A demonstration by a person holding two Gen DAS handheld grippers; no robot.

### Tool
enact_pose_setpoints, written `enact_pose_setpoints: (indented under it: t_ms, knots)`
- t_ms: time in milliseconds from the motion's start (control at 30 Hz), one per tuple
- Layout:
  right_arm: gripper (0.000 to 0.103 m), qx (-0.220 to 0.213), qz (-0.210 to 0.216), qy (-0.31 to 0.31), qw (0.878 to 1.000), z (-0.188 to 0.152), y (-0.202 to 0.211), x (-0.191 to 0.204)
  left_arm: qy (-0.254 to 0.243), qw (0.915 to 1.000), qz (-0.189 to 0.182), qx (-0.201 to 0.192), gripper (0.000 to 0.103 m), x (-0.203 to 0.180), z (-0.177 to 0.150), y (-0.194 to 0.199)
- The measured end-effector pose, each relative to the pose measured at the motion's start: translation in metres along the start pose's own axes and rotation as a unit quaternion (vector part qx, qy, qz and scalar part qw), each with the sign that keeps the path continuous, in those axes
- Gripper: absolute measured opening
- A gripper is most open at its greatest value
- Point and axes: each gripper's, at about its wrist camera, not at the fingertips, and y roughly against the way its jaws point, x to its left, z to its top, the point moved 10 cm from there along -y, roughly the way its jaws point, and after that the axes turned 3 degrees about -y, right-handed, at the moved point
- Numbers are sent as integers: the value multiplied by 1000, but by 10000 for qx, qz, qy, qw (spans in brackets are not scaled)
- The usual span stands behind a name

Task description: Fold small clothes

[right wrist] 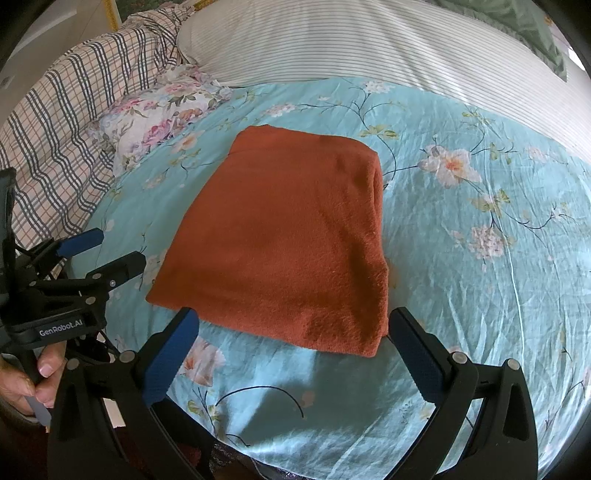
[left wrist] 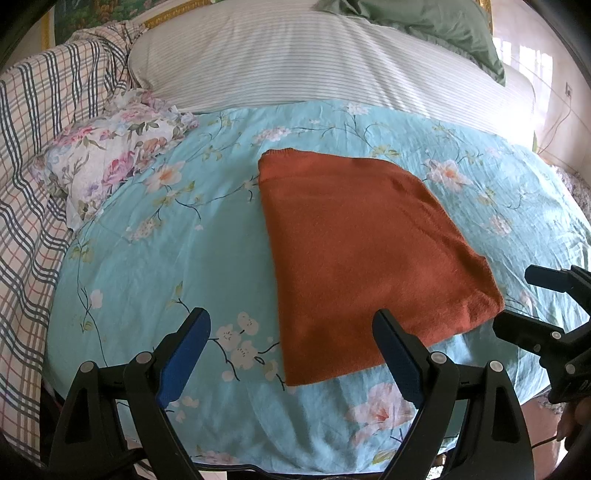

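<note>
A rust-orange knit garment (left wrist: 362, 243) (right wrist: 288, 236) lies folded into a flat rectangle on the turquoise flowered bedsheet (left wrist: 177, 236) (right wrist: 480, 258). My left gripper (left wrist: 291, 321) stands open near the garment's front left corner, nothing between its blue pads. My right gripper (right wrist: 291, 321) is open too, just short of the garment's near edge, with nothing held. In the left wrist view the right gripper (left wrist: 517, 295) shows at the right edge; in the right wrist view the left gripper (right wrist: 114, 245) shows at the left, a hand (right wrist: 29, 376) on its handle.
A floral pillow (left wrist: 110, 155) (right wrist: 159, 114) lies at the back left beside a plaid blanket (left wrist: 33, 184) (right wrist: 62, 129). A striped white pillow (left wrist: 295, 62) (right wrist: 369, 44) and green cloth (left wrist: 436, 26) fill the back. The bed's front edge runs just under the grippers.
</note>
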Motion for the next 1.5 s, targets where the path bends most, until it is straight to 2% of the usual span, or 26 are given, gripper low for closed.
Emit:
enact_pose_setpoints:
  t_ms: [433,933,1500]
  knots:
    - [102,13,22,32,10000,4,-3,-2,0,10000,-17,25,90,-1,0,-2]
    - [102,16,86,23,10000,30,-20,-18,13,9999,-62,93,90,4,10,-14]
    - [102,74,128,-5,9999,29,-29,-15,11,9999,24,135,90,8,13,-25]
